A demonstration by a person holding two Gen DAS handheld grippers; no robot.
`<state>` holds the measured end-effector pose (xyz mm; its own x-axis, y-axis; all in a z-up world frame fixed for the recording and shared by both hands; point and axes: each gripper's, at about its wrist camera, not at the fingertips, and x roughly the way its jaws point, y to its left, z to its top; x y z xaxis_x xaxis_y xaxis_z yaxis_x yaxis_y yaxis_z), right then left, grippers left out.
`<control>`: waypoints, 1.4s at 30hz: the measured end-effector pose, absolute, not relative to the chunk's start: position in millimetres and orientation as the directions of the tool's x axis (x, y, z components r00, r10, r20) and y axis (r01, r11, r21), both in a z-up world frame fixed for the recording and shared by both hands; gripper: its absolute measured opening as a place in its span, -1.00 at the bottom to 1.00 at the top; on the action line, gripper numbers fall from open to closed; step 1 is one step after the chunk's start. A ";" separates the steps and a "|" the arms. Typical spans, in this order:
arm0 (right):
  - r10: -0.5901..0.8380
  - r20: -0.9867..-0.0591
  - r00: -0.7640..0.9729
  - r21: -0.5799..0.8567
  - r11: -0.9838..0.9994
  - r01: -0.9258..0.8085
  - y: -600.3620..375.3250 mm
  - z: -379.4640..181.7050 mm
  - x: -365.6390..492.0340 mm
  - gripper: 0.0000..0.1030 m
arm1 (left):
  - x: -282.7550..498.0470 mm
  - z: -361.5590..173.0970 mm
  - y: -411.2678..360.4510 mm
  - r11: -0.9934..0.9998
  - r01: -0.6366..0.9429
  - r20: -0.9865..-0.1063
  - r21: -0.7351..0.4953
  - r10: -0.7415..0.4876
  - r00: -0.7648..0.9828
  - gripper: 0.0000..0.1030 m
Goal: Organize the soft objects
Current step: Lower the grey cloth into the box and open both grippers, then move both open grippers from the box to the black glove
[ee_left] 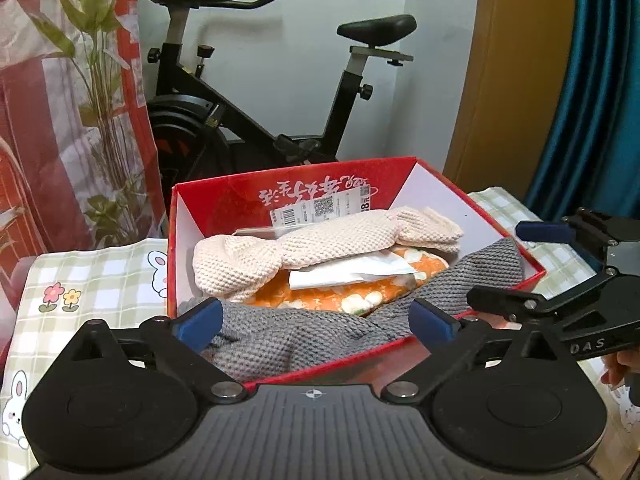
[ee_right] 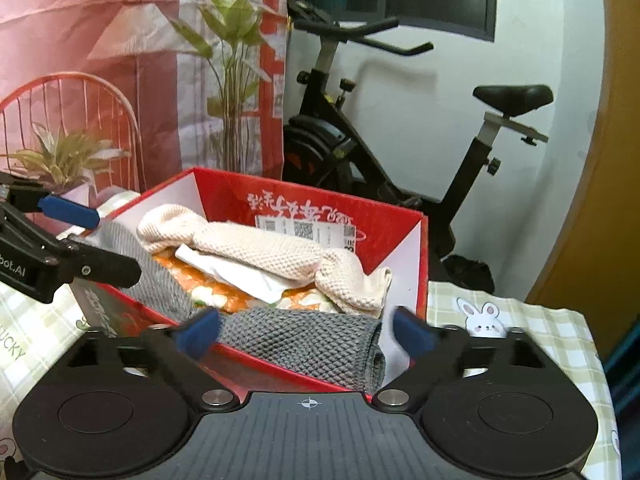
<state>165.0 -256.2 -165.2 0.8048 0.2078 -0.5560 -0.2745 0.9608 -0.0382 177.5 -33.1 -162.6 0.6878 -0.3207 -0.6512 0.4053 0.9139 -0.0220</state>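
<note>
The red box (ee_left: 280, 196) on the checked surface (ee_left: 100, 276) already holds the grey knit cloth (ee_left: 304, 336), the cream knit cloth (ee_left: 320, 236) and an orange floral piece (ee_left: 352, 296). Left tool (ee_left: 316, 320) and right tool (ee_right: 306, 334) gape wide, empty; little seems left.

The red box (ee_left: 404, 184) is piled nearly to its rim: grey cloth (ee_left: 304, 336) at 6 o'clock, cream knit (ee_left: 320, 240) across the middle. Open air lies above the pile; an exercise bike (ee_left: 256, 120) blocks 12 o'clock, a plant (ee_left: 100, 80) 10 o'clock
</note>
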 end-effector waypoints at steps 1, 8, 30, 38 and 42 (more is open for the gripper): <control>0.210 -0.546 0.811 -0.042 0.960 -0.276 -256.4 -164.0 162.1 0.99 | 174.9 -161.9 -32.4 0.915 0.402 -0.649 -0.027 -0.323 0.689 0.97; 0.213 -0.499 0.840 -0.043 0.962 -0.270 -254.6 -159.7 142.2 0.99 | 157.7 -159.3 -26.7 0.937 0.347 -0.634 -0.044 -0.295 0.715 1.00; 0.246 -0.480 0.842 0.016 0.962 -0.272 -245.2 -176.0 74.9 0.99 | 76.4 -175.7 2.2 0.962 0.268 -0.631 -0.058 -0.243 0.737 1.00; 0.262 -0.543 0.798 0.038 0.957 -0.289 -242.7 -196.3 54.4 0.99 | 55.1 -194.2 4.5 0.960 0.265 -0.676 -0.090 -0.254 0.692 1.00; 0.269 -0.573 0.774 0.041 0.953 -0.301 -240.5 -206.8 44.1 0.99 | 51.3 -203.3 8.6 0.964 0.249 -0.700 -0.093 -0.241 0.672 1.00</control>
<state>44.1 -240.5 -206.8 0.7739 0.2689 -0.5734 -0.3005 0.9529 0.0412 51.3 8.6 -203.3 0.6716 -0.2414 -0.7005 0.2492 0.9640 -0.0933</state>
